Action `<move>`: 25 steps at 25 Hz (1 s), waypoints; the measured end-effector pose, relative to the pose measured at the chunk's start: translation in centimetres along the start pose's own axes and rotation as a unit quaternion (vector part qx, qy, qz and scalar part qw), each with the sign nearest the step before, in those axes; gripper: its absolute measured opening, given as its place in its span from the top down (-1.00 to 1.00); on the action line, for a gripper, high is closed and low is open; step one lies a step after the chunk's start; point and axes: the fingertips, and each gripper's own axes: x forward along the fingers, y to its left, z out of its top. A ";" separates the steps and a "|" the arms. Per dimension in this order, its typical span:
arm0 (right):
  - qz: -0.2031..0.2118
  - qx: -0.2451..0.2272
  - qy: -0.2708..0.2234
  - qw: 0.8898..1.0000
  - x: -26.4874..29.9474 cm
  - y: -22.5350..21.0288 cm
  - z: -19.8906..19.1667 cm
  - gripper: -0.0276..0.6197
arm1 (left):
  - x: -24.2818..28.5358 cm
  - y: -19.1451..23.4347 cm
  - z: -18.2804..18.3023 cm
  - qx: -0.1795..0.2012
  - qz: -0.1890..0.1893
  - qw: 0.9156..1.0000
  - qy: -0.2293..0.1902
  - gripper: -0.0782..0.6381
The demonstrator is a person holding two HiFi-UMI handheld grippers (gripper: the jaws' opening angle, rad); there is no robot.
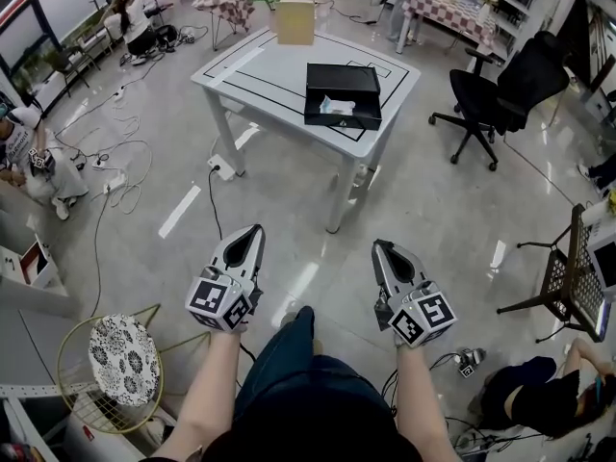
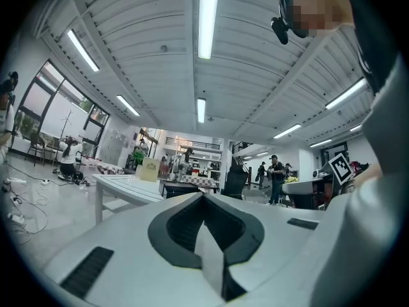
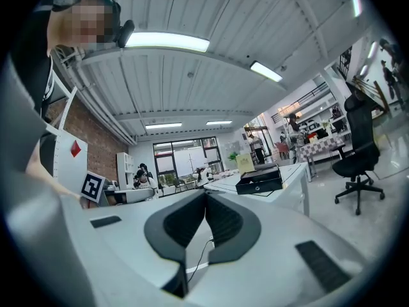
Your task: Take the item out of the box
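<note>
An open black box (image 1: 343, 95) lies on a white table (image 1: 279, 70) well ahead of me, with a white item (image 1: 337, 106) inside it. The box (image 3: 259, 181) also shows small and far off in the right gripper view. My left gripper (image 1: 257, 232) and right gripper (image 1: 378, 247) hang low over the floor, far short of the table. Both are shut, jaw tips touching, with nothing held. The left gripper view tilts up at the ceiling, with the table (image 2: 128, 187) at a distance.
A tan upright box (image 1: 295, 22) stands at the table's far edge. A black office chair (image 1: 500, 94) is to the table's right, a round yellow-framed stool (image 1: 120, 359) at my left. Cables trail over the floor (image 1: 125, 152). People sit and stand around the room.
</note>
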 end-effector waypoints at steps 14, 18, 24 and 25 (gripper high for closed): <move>-0.004 0.006 -0.006 1.000 2.5 -3.4 0.3 0.90 | 4.3 1.1 -1.0 -0.010 -0.002 1.000 0.012 0.76; -0.010 0.004 -0.007 1.000 4.0 -5.3 1.0 0.90 | 7.1 1.3 -0.8 -0.010 -0.014 1.000 0.006 0.76; -0.010 0.001 0.002 1.000 7.5 -8.2 1.7 0.90 | 11.8 3.4 -0.5 -0.016 -0.013 1.000 0.004 0.76; -0.009 0.001 0.003 1.000 8.2 -8.8 1.8 0.90 | 12.7 3.7 -0.3 -0.017 -0.013 1.000 0.003 0.76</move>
